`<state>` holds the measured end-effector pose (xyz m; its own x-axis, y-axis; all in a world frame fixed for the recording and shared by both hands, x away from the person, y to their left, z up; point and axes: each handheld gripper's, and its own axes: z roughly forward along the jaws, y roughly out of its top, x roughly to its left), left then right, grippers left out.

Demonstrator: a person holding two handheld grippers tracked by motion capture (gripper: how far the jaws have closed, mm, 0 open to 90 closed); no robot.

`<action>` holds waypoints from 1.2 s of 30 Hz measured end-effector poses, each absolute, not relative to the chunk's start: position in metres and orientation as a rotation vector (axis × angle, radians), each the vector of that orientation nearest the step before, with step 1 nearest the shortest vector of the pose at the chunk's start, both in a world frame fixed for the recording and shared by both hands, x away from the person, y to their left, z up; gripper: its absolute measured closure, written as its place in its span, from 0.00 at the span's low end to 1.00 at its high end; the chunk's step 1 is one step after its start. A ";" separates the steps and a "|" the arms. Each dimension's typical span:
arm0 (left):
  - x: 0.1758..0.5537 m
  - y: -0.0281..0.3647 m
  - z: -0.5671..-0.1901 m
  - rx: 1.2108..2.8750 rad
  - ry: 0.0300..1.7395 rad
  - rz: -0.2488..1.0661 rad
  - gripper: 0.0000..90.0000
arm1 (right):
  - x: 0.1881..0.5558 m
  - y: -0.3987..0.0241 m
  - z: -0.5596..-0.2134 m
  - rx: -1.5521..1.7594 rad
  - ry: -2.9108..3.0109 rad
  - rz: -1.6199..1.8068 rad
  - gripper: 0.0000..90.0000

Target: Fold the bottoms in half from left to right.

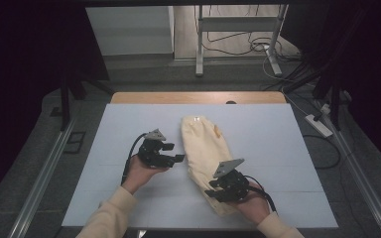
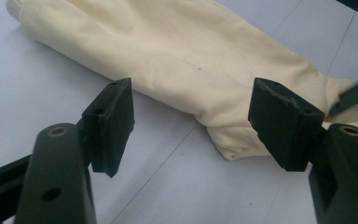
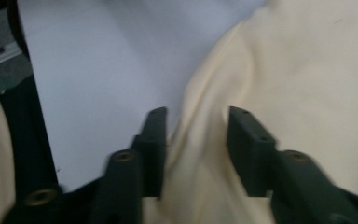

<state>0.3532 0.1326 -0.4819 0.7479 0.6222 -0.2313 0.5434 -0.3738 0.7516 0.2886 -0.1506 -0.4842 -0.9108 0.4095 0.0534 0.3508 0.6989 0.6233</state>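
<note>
The left tongs [image 1: 174, 152] are standing wide open and empty, hovering just beside the cream cloth [image 1: 204, 148] lying on the tabletop [image 1: 278, 144]. The right tongs [image 1: 217, 191] are resting partly open over the cloth's near end, a fold lying between the jaws. Motion blur is making it hard to tell whether the pads are touching the fold.

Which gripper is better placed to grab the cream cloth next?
Right, probably. The right gripper has its open jaws straddling a fold of the cream folded cloth. The left gripper hangs open beside the cloth, off its edge.
</note>
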 end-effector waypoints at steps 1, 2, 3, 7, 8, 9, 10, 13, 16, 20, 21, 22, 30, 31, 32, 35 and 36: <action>0.353 0.133 -0.482 2.056 0.879 0.113 0.35 | 0.289 -0.152 -0.481 0.640 2.788 1.020 0.59; 0.353 0.133 -0.482 2.056 0.880 0.113 0.35 | 0.289 -0.155 -0.477 0.655 2.758 1.039 0.56; 0.353 0.133 -0.482 2.057 0.878 0.113 0.35 | 0.290 -0.159 -0.473 0.670 2.730 1.060 0.53; 0.353 0.133 -0.482 2.059 0.878 0.113 0.34 | 0.296 -0.175 -0.465 0.723 2.680 1.087 0.49; 0.352 0.133 -0.481 2.059 0.877 0.114 0.34 | 0.298 -0.179 -0.464 0.736 2.670 1.085 0.49; 0.352 0.133 -0.481 2.060 0.877 0.116 0.34 | 0.299 -0.183 -0.464 0.752 2.659 1.086 0.48; 0.351 0.133 -0.481 2.059 0.876 0.118 0.34 | 0.301 -0.187 -0.464 0.773 2.650 1.082 0.48; 0.348 0.135 -0.480 2.054 0.874 0.119 0.34 | 0.307 -0.198 -0.465 0.813 2.636 1.067 0.46; 0.345 0.138 -0.481 2.050 0.879 0.120 0.33 | 0.310 -0.207 -0.467 0.854 2.629 1.057 0.45; 0.343 0.142 -0.480 2.040 0.886 0.123 0.33 | 0.312 -0.217 -0.469 0.885 2.624 1.035 0.43; 0.343 0.143 -0.480 2.036 0.889 0.124 0.33 | 0.312 -0.219 -0.469 0.894 2.623 1.034 0.42; 0.343 0.144 -0.480 2.034 0.889 0.125 0.33 | 0.312 -0.221 -0.469 0.902 2.621 1.032 0.42; 0.341 0.147 -0.480 2.036 0.892 0.126 0.33 | 0.309 -0.235 -0.473 0.951 2.611 1.003 0.40; 0.341 0.147 -0.480 2.035 0.893 0.127 0.33 | 0.309 -0.236 -0.474 0.957 2.612 0.995 0.40; 0.341 0.147 -0.480 2.035 0.893 0.128 0.33 | 0.308 -0.236 -0.475 0.966 2.613 0.993 0.40; 0.340 0.147 -0.479 2.036 0.893 0.131 0.33 | 0.309 -0.236 -0.476 0.971 2.620 0.982 0.39; 0.340 0.147 -0.479 2.038 0.892 0.132 0.33 | 0.310 -0.236 -0.476 0.970 2.621 0.982 0.39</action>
